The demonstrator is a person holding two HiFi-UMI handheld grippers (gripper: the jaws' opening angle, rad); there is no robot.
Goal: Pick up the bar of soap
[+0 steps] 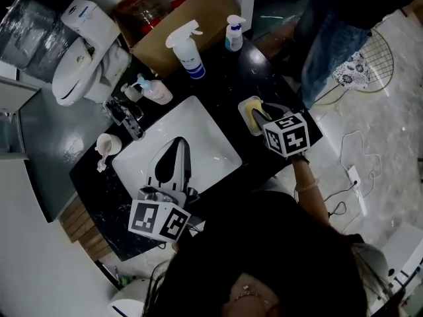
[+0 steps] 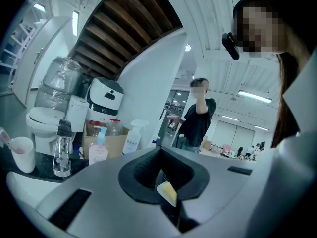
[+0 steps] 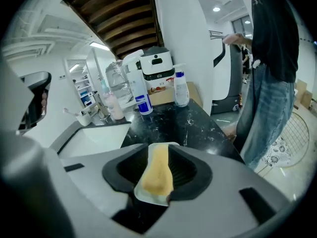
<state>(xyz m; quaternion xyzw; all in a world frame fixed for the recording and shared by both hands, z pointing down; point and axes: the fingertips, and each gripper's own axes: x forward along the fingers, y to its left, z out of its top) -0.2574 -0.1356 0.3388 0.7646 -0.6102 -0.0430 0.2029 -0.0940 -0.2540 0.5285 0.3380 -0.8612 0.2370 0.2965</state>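
Note:
The yellow bar of soap lies in a small white dish on the black counter, just right of the white sink. My right gripper is lowered over the dish and stands open. Its black pads flank the soap on both sides, and the ribbed right pad shows a little apart from it. Above the sink basin hangs my left gripper, shut, its tips meeting in a point with nothing between them.
Along the counter's back stand a white spray bottle, a small blue-capped bottle, a pink pump bottle, the faucet and a cup. A cardboard box and toilet lie behind. A person stands at the right.

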